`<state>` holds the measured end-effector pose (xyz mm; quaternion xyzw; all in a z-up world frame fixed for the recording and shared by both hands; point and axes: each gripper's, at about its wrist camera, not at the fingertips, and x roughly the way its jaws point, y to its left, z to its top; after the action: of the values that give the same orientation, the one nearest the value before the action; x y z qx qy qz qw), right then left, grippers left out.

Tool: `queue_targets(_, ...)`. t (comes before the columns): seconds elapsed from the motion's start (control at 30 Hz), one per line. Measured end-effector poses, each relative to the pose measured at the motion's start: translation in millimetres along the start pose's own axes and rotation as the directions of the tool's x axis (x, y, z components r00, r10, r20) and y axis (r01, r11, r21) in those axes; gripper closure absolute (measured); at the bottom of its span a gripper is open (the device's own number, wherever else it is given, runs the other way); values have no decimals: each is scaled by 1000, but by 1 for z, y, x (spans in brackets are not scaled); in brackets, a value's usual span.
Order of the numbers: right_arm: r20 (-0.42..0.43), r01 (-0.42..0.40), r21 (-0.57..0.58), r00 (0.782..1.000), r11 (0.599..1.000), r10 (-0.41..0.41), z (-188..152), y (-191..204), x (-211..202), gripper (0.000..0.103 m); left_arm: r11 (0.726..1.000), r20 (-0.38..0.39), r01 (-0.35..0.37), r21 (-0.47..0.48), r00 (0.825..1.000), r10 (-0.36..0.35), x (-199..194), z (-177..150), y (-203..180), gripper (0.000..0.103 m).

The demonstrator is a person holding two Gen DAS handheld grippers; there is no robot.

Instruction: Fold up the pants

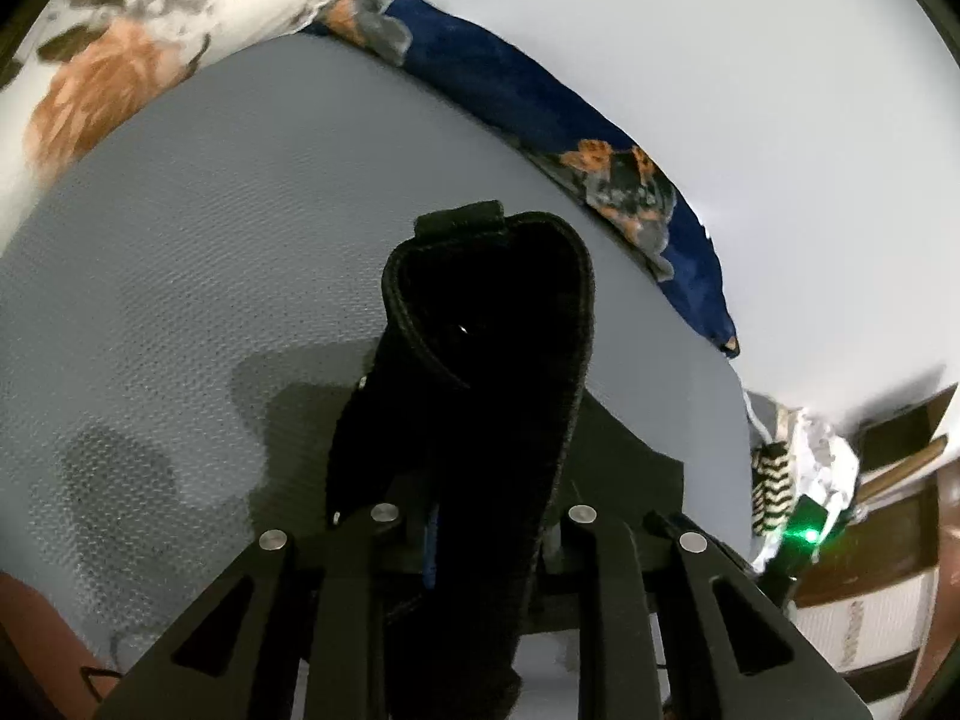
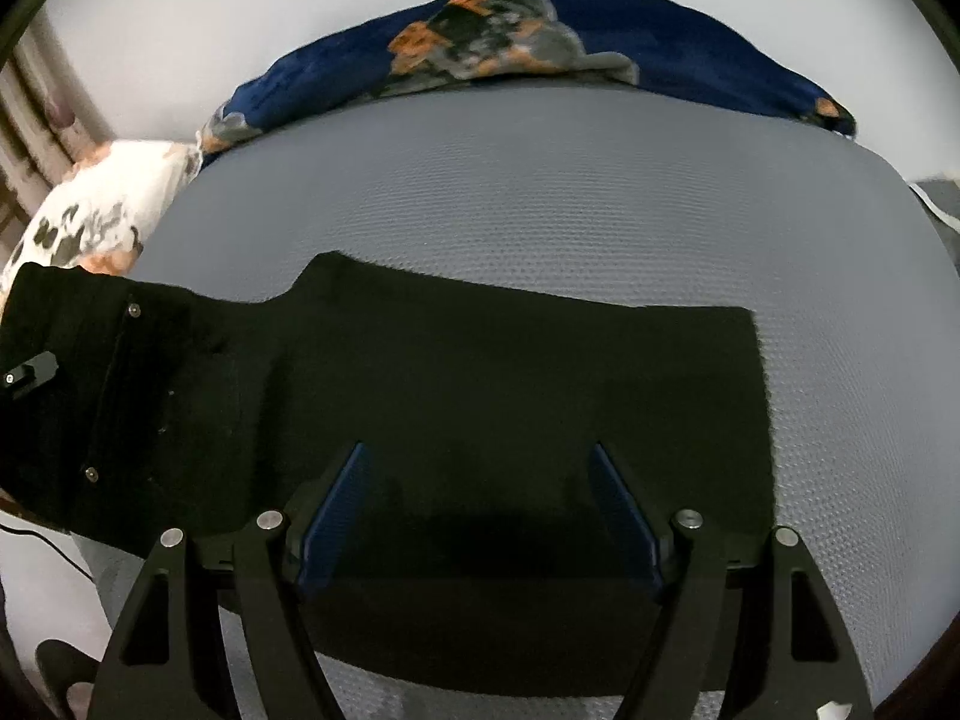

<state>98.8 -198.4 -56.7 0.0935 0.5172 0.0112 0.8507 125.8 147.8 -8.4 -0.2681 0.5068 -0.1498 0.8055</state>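
While spread flat across grey textured mattress (image 2: 540, 192), black fabric pants (image 2: 480, 372) with waist end lifted (belt loop visible), pinched in narrow left gripper (image 1: 480, 540). Above leg section, right gripper (image 2: 480, 516) spread wide, holding nothing. Navy floral pillow (image 2: 690, 42) beyond.

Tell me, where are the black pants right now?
The black pants lie spread across the grey mattress, below the blue flowered pillow in the right wrist view. Their waistband end is pinched in the left gripper.
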Motion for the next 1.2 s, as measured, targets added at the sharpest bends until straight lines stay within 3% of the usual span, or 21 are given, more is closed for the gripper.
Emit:
queue_targets(0.37,60,-19,119,998,993,12,-12,-64,-28,29,998,-28,7,59,1000,-6,26,-10,-72,85)
queue_targets(0.7,108,-23,232,994,972,-2,-24,-125,-45,29,978,-119,80,191,991,-58,75,-35,-169,85)
queue_targets(0.97,124,-54,351,992,935,11,-40,-166,-40,29,960,-211,35,277,977,25,144,-65,-207,85)
queue_targets(1.2,113,-75,344,993,936,38,-40,-168,-33,29,936,-236,-15,350,966,104,180,-89,-212,82)
